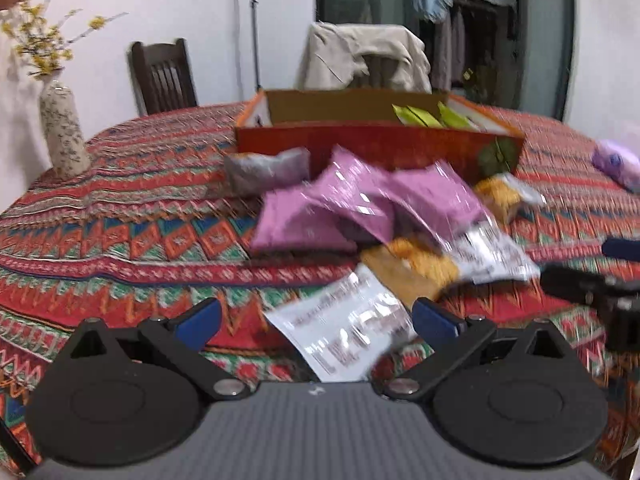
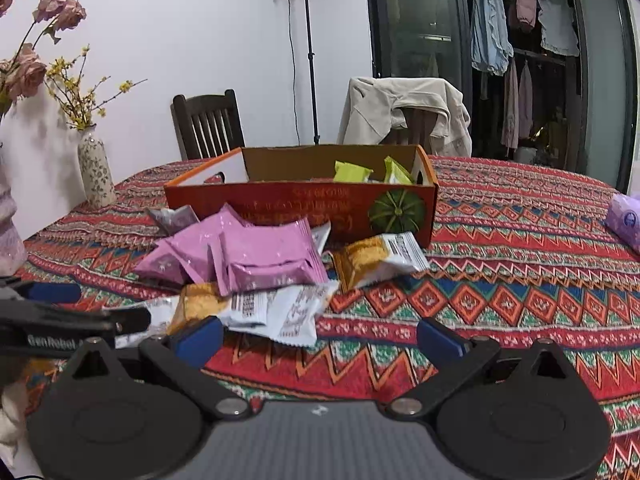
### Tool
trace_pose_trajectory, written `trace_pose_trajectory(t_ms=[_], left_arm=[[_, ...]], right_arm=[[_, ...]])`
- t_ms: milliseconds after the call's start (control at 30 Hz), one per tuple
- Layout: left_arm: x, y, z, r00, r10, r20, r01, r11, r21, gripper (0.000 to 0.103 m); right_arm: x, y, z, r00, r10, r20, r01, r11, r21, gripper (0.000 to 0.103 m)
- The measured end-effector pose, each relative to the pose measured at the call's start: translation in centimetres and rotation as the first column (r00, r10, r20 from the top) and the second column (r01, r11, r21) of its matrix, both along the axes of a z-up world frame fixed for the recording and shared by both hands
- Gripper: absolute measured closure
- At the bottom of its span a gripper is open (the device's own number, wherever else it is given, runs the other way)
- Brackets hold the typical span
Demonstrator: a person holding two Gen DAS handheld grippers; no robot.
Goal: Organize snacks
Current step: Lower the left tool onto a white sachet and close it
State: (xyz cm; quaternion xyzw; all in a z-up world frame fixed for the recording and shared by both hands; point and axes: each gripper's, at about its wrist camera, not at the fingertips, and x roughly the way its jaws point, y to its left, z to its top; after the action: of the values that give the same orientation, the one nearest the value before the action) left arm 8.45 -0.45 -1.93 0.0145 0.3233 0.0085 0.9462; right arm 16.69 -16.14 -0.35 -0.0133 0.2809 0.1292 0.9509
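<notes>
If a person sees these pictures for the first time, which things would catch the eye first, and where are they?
Probably the heap of pink snack packets, lying with white and orange packets on the patterned tablecloth just in front of the orange cardboard box. The box stands behind the heap and holds a few green packets at its right end. Both tongs, left and right, are open near the heap, holding nothing.

glossy foil-like snack packets (image 2: 268, 256), matt cardboard box (image 2: 296, 200), woven cloth tablecloth (image 2: 500, 280), perhaps ceramic vase (image 2: 95, 172).
</notes>
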Motion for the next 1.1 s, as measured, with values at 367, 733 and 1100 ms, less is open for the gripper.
trace_pose_trajectory(t_ms=[367,733,1100], left_arm=[[2.5,0.8,-1.0,0.999,-0.004,-0.047,0.002,0.999,-0.041,0.0],[1.5,1.5,-0.5,0.997,-0.075,0.006,0.075,0.996,-0.055,0.037],[-1.7,4.9,0.3,0.995,0.046,0.092,-0.042,0.998,-0.053,0.047]], right_arm=[[0.0,0.0,-0.5,1.0,0.003,-0.013,-0.003,1.0,0.003,0.0],[0.3,0.5,-1.0,1.0,0.009,-0.03,-0.009,1.0,-0.008,0.0],[0.6,1.0,-1.4,0.999,0.017,-0.04,-0.017,1.0,-0.013,0.0]])
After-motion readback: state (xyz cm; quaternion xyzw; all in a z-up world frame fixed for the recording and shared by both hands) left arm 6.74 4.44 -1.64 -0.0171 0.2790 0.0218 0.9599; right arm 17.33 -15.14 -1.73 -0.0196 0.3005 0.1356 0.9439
